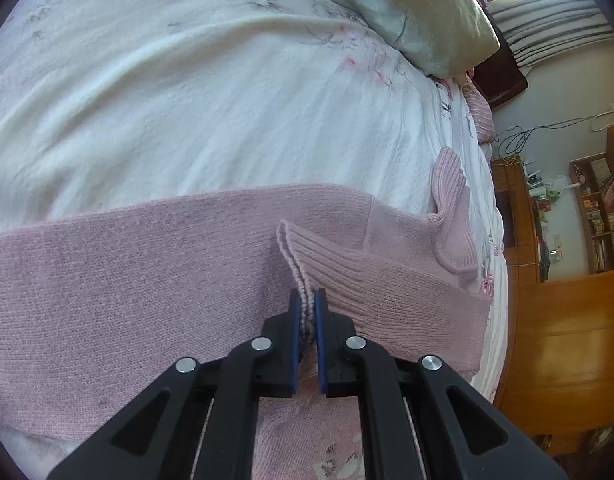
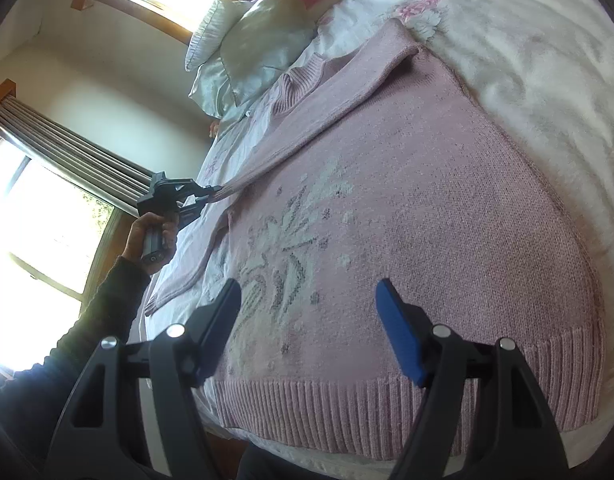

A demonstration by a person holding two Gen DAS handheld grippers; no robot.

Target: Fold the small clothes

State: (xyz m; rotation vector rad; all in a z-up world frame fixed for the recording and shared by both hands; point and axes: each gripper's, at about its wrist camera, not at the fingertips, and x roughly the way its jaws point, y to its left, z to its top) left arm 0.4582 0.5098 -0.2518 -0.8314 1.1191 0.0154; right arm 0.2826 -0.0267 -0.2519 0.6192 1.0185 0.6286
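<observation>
left claw [image 1: 308,300] clamped on ribbed sleeve cuff [image 1: 303,264] of pink sweater [image 2: 407,200], which lies flat on the bed [image 2: 527,60]. right claw [image 2: 309,294] spread apart, seemingly hovering over the hem [image 2: 347,408].

The sweater [image 2: 407,208] is lying flat on the bed [image 2: 547,80]; pillows [image 2: 263,40] are sitting beyond its collar, at the bed's head.

My left gripper [image 1: 307,300] is clamped tight, held out in my left hand [image 2: 153,236]; my right gripper [image 2: 309,292] hangs with fingers spread wide
</observation>
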